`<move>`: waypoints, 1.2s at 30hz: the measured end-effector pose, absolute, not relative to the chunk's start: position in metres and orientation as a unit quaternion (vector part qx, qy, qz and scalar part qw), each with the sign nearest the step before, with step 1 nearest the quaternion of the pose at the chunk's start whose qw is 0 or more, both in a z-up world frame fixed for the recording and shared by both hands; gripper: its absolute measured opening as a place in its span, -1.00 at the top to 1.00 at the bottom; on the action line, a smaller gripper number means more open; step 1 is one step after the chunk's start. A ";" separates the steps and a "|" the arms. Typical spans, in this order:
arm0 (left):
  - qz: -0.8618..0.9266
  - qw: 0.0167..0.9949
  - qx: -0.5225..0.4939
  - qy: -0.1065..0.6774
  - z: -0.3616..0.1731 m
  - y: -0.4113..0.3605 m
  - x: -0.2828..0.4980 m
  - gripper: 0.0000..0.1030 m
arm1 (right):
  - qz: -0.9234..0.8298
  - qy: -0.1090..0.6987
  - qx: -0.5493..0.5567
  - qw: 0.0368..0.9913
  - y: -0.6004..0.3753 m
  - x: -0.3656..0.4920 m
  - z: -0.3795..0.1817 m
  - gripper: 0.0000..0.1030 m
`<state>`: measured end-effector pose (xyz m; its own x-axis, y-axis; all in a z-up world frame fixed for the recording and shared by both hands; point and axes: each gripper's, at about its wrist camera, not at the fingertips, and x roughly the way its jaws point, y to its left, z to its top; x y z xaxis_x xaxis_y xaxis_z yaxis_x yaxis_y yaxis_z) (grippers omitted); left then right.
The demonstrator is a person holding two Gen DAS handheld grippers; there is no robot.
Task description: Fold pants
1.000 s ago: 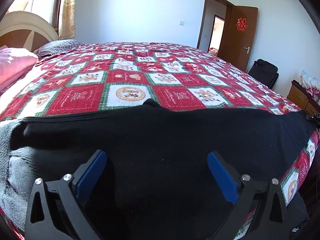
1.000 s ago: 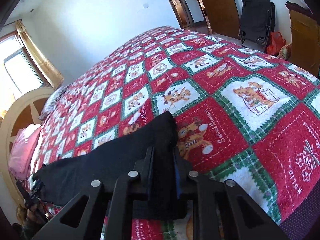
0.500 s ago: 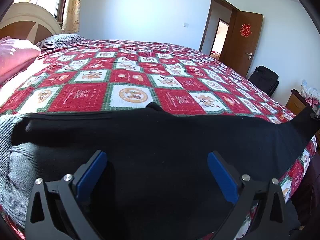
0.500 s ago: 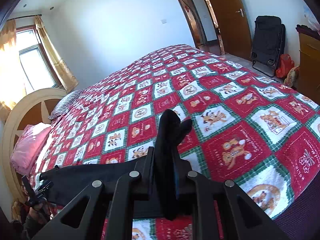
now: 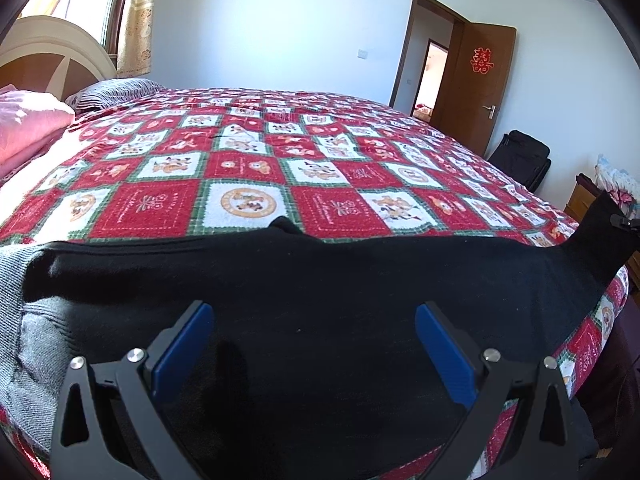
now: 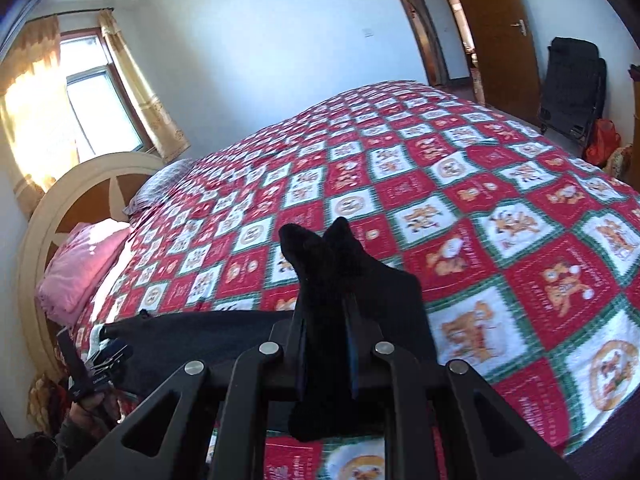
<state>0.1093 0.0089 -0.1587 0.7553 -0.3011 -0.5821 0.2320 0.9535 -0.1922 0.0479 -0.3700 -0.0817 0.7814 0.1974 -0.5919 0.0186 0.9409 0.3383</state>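
Note:
Black pants [image 5: 320, 300] lie lengthwise along the near edge of the bed, with a grey waistband [image 5: 24, 340] at the left. My left gripper [image 5: 312, 310] hovers open over the waist end, its blue pads [image 5: 180, 352] spread wide with only flat cloth beneath. In the right wrist view my right gripper [image 6: 326, 320] is shut on the leg ends [image 6: 320, 256], which stick up between its fingers, lifted off the quilt. The rest of the pants [image 6: 200, 332] trails left towards the other hand [image 6: 86, 408].
A red, green and white patchwork quilt [image 5: 280, 168] covers the bed. A pink pillow [image 5: 28, 128] and headboard [image 5: 48, 64] are at the left. At the right are a brown door [image 5: 480, 80], a black folding chair [image 5: 520, 160] and a wooden cabinet [image 5: 580, 204].
My right gripper has raised the leg ends off the quilt and carried them towards the waist end while rolling. The left gripper has stayed open in place.

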 end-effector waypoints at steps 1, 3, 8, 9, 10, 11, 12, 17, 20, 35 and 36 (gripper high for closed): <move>-0.144 0.935 -0.054 0.318 -0.158 0.008 0.109 -1.00 | 0.054 0.330 0.162 0.929 -0.362 0.050 -0.083 0.70; -0.153 0.935 -0.052 0.317 -0.157 0.005 0.107 -1.00 | 0.067 0.335 0.155 0.927 -0.347 0.056 -0.086 0.70; -0.165 0.935 -0.035 0.312 -0.153 -0.006 0.103 -1.00 | 0.094 0.351 0.137 0.922 -0.310 0.070 -0.097 0.70; -0.167 0.935 -0.034 0.312 -0.153 -0.007 0.102 -1.00 | 0.096 0.353 0.135 0.921 -0.305 0.071 -0.098 0.70; -0.170 0.934 -0.034 0.311 -0.152 -0.009 0.102 -1.00 | 0.101 0.356 0.132 0.920 -0.299 0.073 -0.100 0.70; -0.172 0.934 -0.033 0.311 -0.152 -0.010 0.101 -1.00 | 0.104 0.358 0.130 0.919 -0.296 0.074 -0.102 0.70; -0.174 0.934 -0.033 0.311 -0.151 -0.012 0.100 -1.00 | 0.107 0.360 0.128 0.918 -0.291 0.075 -0.104 0.70; -0.189 0.931 -0.031 0.311 -0.150 -0.020 0.096 -1.00 | 0.121 0.371 0.113 0.914 -0.268 0.082 -0.114 0.70; -0.204 0.928 -0.026 0.311 -0.148 -0.028 0.093 -1.00 | 0.125 0.380 0.097 0.911 -0.253 0.088 -0.123 0.70; -0.338 0.874 -0.028 0.349 -0.140 -0.115 0.108 -0.99 | 0.174 0.386 0.139 0.895 -0.273 0.094 -0.133 0.07; -0.349 0.868 -0.033 0.352 -0.140 -0.121 0.109 -0.97 | 0.155 0.379 0.141 0.901 -0.284 0.090 -0.129 0.06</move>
<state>0.1088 -0.1213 -0.1397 0.5094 -0.6284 -0.5878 0.5818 0.7549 -0.3028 0.0904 -0.2839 -0.1294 0.6651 0.3871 -0.6386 -0.1736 0.9119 0.3719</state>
